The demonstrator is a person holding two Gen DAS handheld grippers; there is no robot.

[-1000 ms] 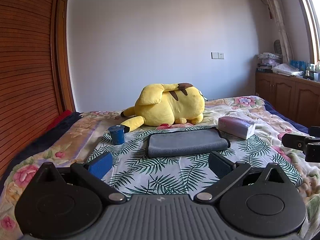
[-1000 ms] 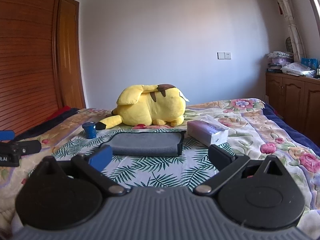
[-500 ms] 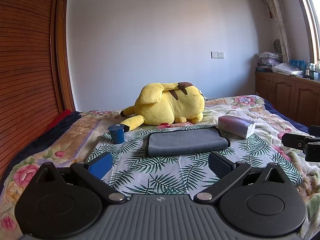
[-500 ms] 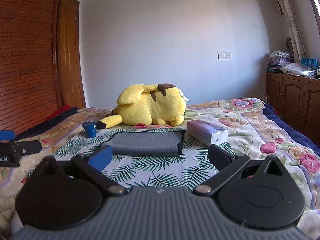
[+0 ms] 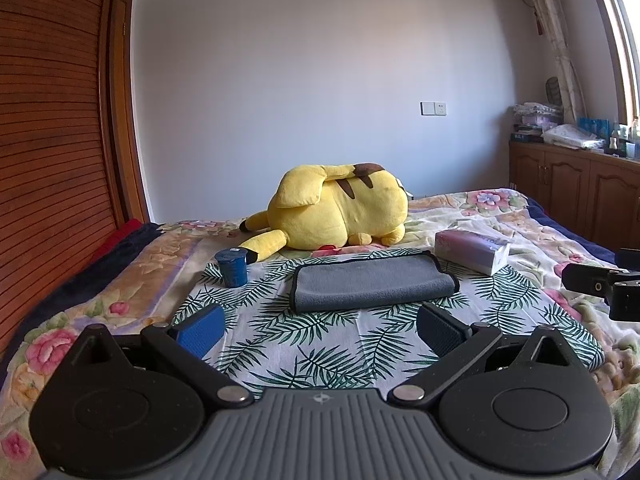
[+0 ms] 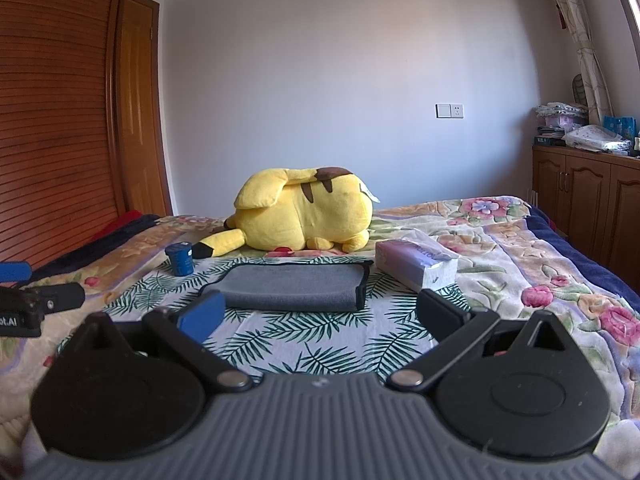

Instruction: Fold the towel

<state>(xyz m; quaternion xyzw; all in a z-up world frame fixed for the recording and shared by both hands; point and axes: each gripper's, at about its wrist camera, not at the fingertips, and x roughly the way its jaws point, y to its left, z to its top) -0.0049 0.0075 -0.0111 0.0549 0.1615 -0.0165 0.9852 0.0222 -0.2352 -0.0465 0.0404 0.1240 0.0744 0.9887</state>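
Observation:
A grey towel (image 5: 370,282) with a dark hem lies folded into a flat rectangle on the palm-leaf cloth (image 5: 320,344) on the bed. In the right wrist view the same towel (image 6: 290,286) sits straight ahead. My left gripper (image 5: 320,326) hovers short of the towel's near edge, open, with nothing between its blue pads. My right gripper (image 6: 322,312) is open too and holds nothing, just in front of the towel. Each gripper shows at the edge of the other's view: the right gripper (image 5: 600,286), the left gripper (image 6: 36,300).
A big yellow plush toy (image 5: 340,212) lies behind the towel. A small blue cup (image 5: 232,266) stands to the towel's left, and a tissue pack (image 5: 472,250) lies to its right. A wooden wardrobe (image 5: 52,120) lines the left side; cabinets (image 5: 576,196) stand at the right.

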